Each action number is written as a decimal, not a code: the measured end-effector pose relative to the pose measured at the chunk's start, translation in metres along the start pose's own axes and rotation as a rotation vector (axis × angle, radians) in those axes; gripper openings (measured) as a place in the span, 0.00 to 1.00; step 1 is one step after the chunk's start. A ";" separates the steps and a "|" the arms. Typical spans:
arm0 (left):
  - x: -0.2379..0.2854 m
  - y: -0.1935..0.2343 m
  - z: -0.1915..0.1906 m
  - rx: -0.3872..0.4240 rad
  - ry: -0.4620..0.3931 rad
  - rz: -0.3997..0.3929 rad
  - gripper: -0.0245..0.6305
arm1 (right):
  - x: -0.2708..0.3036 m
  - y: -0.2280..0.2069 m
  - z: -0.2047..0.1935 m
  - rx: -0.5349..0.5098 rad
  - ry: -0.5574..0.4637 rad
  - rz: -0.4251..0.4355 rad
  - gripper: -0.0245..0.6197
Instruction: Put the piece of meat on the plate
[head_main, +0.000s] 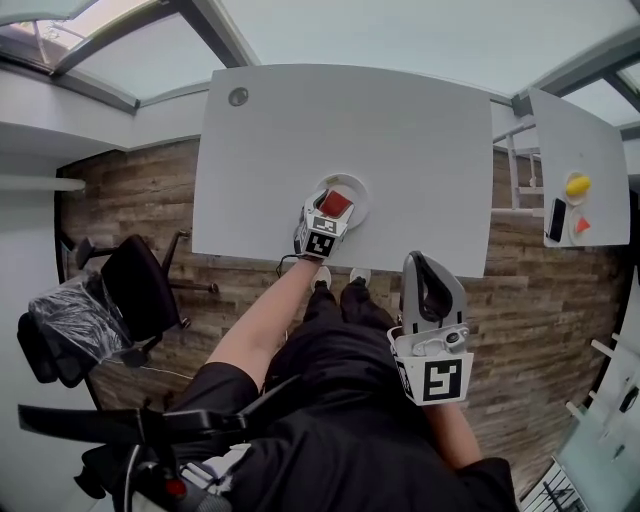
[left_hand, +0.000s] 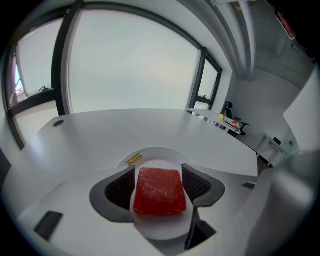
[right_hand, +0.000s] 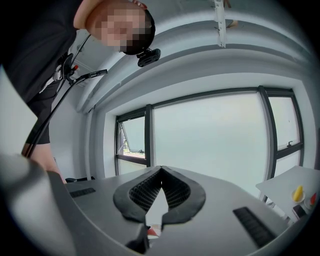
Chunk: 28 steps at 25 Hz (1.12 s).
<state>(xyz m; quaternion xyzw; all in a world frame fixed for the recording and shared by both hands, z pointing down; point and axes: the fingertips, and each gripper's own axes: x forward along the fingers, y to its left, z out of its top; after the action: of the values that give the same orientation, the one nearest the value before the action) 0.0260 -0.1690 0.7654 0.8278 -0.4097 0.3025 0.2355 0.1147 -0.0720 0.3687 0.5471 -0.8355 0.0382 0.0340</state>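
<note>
The piece of meat (head_main: 336, 203), a red slab, lies on the small white plate (head_main: 356, 188) near the front edge of the white table (head_main: 400, 130). My left gripper (head_main: 332, 210) reaches over the plate. In the left gripper view the meat (left_hand: 159, 192) rests flat on the plate (left_hand: 155, 153) between the spread jaws of the left gripper (left_hand: 159, 171), and the pads do not press on it. My right gripper (head_main: 431, 290) hangs off the table over the person's legs, its tips together and nothing in it. The right gripper view shows that right gripper (right_hand: 161, 171) facing windows.
A cable hole (head_main: 238, 96) sits at the table's far left corner. A second white table at the right carries a yellow object (head_main: 578, 185), a red piece (head_main: 582, 226) and a dark phone (head_main: 557, 220). A black office chair (head_main: 140, 285) stands at the left on the wooden floor.
</note>
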 end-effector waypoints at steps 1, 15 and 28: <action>0.000 -0.002 0.000 0.008 -0.003 -0.005 0.46 | -0.001 -0.001 0.000 0.000 0.001 -0.003 0.05; -0.008 -0.005 -0.012 0.044 0.021 0.024 0.46 | 0.001 0.005 -0.004 0.009 0.001 0.013 0.05; -0.002 -0.007 -0.008 0.038 0.030 0.034 0.46 | -0.005 0.001 -0.005 0.011 0.012 -0.026 0.05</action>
<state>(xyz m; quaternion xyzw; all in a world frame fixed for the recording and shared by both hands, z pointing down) 0.0281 -0.1591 0.7687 0.8204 -0.4144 0.3264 0.2206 0.1153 -0.0668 0.3734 0.5580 -0.8278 0.0459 0.0365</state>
